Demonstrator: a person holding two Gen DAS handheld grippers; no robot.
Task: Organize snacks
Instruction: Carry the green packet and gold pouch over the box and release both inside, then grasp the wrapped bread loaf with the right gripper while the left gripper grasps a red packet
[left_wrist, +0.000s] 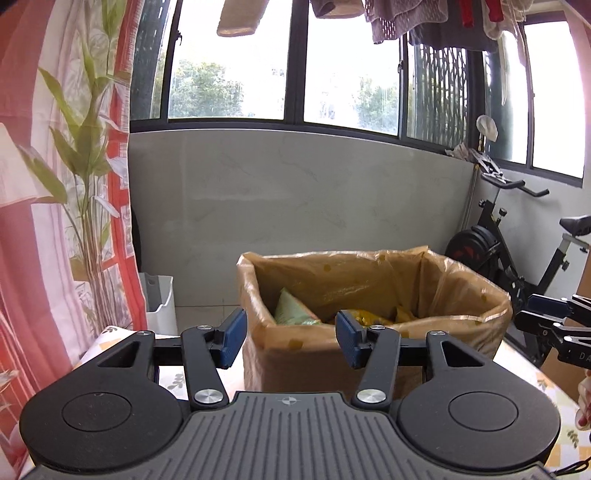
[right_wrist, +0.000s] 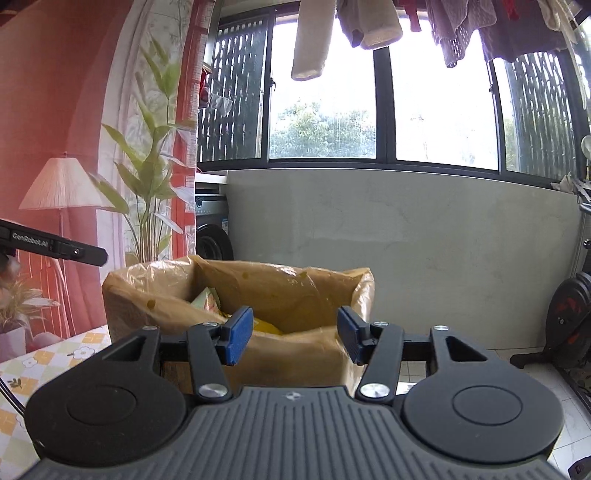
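Note:
A cardboard box (left_wrist: 436, 343) lined with a yellowish plastic bag stands on the table, straight ahead in both wrist views (right_wrist: 155, 295). Inside it lie a pale green snack packet (left_wrist: 293, 310) (right_wrist: 207, 300) and yellow packets (left_wrist: 369, 315) (right_wrist: 266, 326). My left gripper (left_wrist: 291, 341) hovers in front of the box's near wall, open, nothing between its blue pads. My right gripper (right_wrist: 295, 338) hangs before the box's near rim, also open and empty. Each gripper shows at the edge of the other's view.
The table carries a checked, flowered cloth (right_wrist: 44, 362). A white bin (left_wrist: 160, 306) stands on the floor at left, an exercise bike (left_wrist: 517, 254) at right. A red printed curtain (left_wrist: 33, 184) hangs at left; laundry hangs above the windows.

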